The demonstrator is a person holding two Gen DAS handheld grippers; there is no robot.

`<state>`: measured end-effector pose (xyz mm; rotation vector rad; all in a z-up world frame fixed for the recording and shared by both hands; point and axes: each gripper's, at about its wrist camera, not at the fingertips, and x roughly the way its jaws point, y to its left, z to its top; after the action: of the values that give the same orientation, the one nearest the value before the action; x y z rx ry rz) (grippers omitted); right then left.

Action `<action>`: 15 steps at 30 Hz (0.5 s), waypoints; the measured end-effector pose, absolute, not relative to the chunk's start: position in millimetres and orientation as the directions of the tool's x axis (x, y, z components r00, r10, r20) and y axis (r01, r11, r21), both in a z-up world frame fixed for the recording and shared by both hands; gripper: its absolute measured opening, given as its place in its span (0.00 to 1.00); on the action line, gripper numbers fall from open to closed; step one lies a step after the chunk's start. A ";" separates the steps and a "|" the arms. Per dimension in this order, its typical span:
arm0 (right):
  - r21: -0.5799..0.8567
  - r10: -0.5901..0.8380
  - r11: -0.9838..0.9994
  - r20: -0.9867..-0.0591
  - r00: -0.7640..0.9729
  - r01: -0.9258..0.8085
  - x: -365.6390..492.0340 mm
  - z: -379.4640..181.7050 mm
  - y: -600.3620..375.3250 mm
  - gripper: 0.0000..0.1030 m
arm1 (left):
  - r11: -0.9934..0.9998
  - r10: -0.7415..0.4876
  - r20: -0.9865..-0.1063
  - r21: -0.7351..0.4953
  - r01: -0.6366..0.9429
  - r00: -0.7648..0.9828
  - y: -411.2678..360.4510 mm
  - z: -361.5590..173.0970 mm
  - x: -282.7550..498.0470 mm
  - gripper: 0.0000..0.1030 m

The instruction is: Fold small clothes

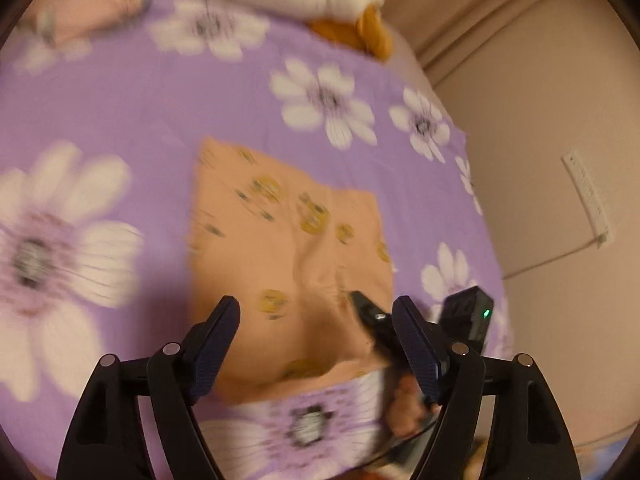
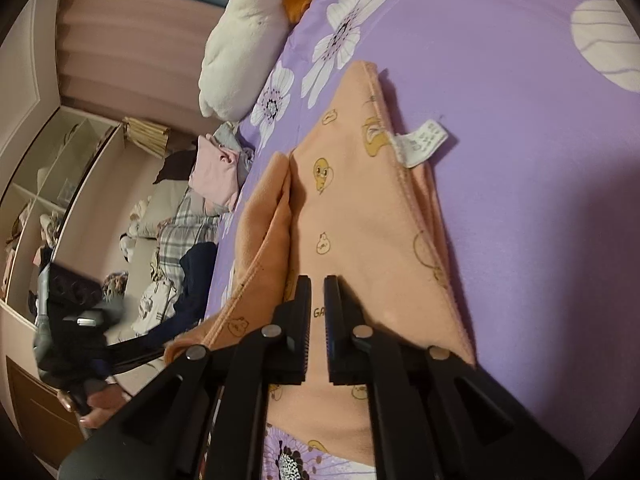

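Peach garment with a yellow duck print is lying folded on the purple floral bedsheet, roughly mid-bed. Left gripper is hovering above the garment's near edge, fingers spread wide, holding nothing. The view here is blurring.

Right gripper is sitting low over the same garment, its fingers drawn close with a narrow gap between them; peach cloth is showing in that gap, but I cannot tell whether the pads are actually pinching it. From the left wrist view, the right gripper is reaching onto the garment's right edge.

White care label is sticking out from the garment's far fold, onto the sheet. White and orange plush toy is resting at the bed's far end. Heap of other clothes is lying beyond the garment.
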<state>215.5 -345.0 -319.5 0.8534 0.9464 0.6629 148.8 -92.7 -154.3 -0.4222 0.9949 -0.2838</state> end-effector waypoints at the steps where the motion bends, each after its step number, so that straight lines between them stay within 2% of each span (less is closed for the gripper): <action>1: 0.854 0.800 0.506 -0.412 0.437 -0.120 216.7 -319.4 -345.4 0.06 | 0.906 -0.386 -0.745 -0.419 0.068 0.544 -93.7 -148.9 138.2 0.77; 3: 0.870 0.813 0.478 -0.386 0.435 -0.121 214.8 -319.6 -350.2 0.13 | 0.934 -0.333 -0.747 -0.344 0.094 0.576 -91.4 -153.1 117.2 0.80; 4: 0.885 0.828 0.449 -0.359 0.430 -0.126 213.9 -319.1 -351.8 0.24 | 0.952 -0.289 -0.771 -0.295 0.085 0.567 -90.9 -165.5 109.7 0.80; 5: 0.903 0.850 0.407 -0.318 0.421 -0.139 212.7 -316.5 -351.2 0.42 | 0.960 -0.268 -0.789 -0.265 0.089 0.553 -94.1 -174.5 106.8 0.80; 6: 0.919 0.871 0.361 -0.270 0.410 -0.162 212.3 -313.0 -349.6 0.52 | 0.967 -0.252 -0.808 -0.236 0.100 0.533 -96.5 -184.2 105.7 0.80; 7: 0.930 0.891 0.314 -0.220 0.397 -0.189 209.4 -308.5 -347.7 0.71 | 0.970 -0.244 -0.832 -0.207 0.130 0.498 -104.2 -200.6 103.9 0.80; 8: 0.938 0.905 0.273 -0.175 0.387 -0.214 206.8 -301.9 -343.1 0.80 | 0.970 -0.241 -0.847 -0.197 0.140 0.475 -108.1 -209.3 105.1 0.80; 11: 0.923 0.911 0.308 -0.216 0.353 -0.232 198.3 -289.9 -321.6 0.81 | 0.965 -0.262 -0.851 -0.230 0.125 0.455 -118.1 -229.1 104.8 0.80; 13: 0.892 0.908 0.369 -0.285 0.308 -0.262 195.9 -282.9 -296.9 0.81 | 0.963 -0.269 -0.838 -0.238 0.125 0.475 -123.3 -234.2 107.7 0.80; 15: 0.851 0.874 0.455 -0.371 0.312 -0.261 198.8 -278.7 -276.0 0.75 | 0.988 -0.157 -0.851 -0.128 0.092 0.501 -130.5 -242.1 116.3 0.80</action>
<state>198.8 -276.0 -278.7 0.7678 0.9671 0.8551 116.3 -130.5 -242.1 -0.0683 1.0357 -0.1507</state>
